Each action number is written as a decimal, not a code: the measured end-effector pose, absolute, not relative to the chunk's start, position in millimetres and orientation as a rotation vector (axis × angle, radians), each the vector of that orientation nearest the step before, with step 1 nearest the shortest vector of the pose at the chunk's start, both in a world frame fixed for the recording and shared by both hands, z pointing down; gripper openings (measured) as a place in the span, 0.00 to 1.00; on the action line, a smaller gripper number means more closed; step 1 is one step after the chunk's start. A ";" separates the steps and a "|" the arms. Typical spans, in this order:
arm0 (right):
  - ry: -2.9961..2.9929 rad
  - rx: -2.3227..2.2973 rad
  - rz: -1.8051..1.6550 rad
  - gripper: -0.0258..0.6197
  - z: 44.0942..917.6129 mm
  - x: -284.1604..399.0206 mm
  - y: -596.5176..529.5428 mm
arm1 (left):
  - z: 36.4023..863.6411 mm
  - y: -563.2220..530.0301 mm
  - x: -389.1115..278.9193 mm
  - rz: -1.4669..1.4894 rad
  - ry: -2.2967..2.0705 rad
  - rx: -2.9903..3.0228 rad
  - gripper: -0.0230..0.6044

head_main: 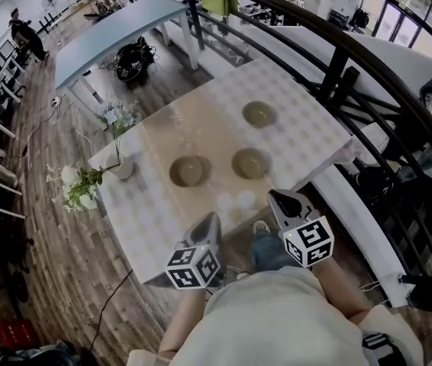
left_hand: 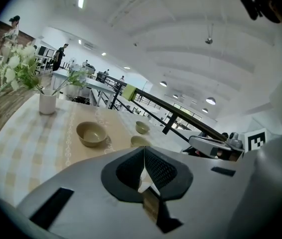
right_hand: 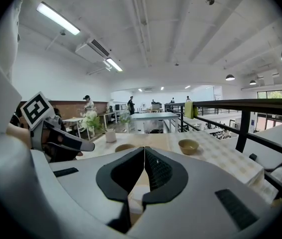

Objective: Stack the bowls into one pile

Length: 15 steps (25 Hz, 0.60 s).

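Three separate bowls lie ahead on the worktop (head_main: 307,128): near-left bowl (head_main: 189,171) at eleven o'clock of the closed, empty left gripper (head_main: 211,221), near-right bowl (head_main: 250,163) at eleven o'clock of the closed, empty right gripper (head_main: 281,198), far bowl (head_main: 259,113) beyond.

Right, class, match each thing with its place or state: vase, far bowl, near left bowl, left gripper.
Things: 1 vase; 2 far bowl; 3 near left bowl; 4 left gripper.
States: A shut, empty; B holds flowers; C alone, nearest the railing; D closest to the vase.
Pairs: 1-B, 2-C, 3-D, 4-A.
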State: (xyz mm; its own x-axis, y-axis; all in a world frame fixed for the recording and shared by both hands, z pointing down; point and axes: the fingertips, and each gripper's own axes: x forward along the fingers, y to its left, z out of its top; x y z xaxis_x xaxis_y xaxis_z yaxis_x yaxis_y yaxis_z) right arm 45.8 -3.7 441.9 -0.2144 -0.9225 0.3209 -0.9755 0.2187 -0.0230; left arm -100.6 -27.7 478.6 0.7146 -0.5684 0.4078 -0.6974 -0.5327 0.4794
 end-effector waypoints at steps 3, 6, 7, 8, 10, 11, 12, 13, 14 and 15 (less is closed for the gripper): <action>-2.272 1.771 0.318 0.04 437.2 58.3 -23.8 | 474.6 -42.0 -84.6 0.271 -0.969 2.286 0.05; -2.300 1.734 0.308 0.04 433.8 67.4 -41.6 | 471.1 -54.9 -72.0 0.257 -0.991 2.272 0.05; -2.307 1.721 0.305 0.04 433.1 70.9 -47.1 | 469.9 -59.0 -68.1 0.255 -1.001 2.267 0.04; -2.312 1.709 0.302 0.04 432.3 74.4 -52.7 | 468.5 -63.2 -64.5 0.254 -1.010 2.264 0.05; -2.323 1.686 0.301 0.04 430.4 79.9 -64.4 | 465.2 -71.5 -59.4 0.254 -1.029 2.254 0.05; -2.329 1.672 0.302 0.04 429.7 81.7 -70.3 | 464.1 -75.5 -58.2 0.255 -1.041 2.246 0.05; -2.336 1.656 0.304 0.04 429.8 83.0 -76.1 | 463.8 -79.1 -57.4 0.255 -1.054 2.237 0.05; -2.343 1.640 0.305 0.04 430.6 84.1 -81.3 | 464.4 -82.2 -57.0 0.255 -1.067 2.228 0.05; -2.349 1.624 0.304 0.04 432.3 85.1 -85.9 | 465.8 -84.9 -56.5 0.254 -1.079 2.220 0.05; -2.353 1.609 0.301 0.04 434.7 86.2 -90.1 | 467.8 -87.4 -55.8 0.253 -1.089 2.212 0.05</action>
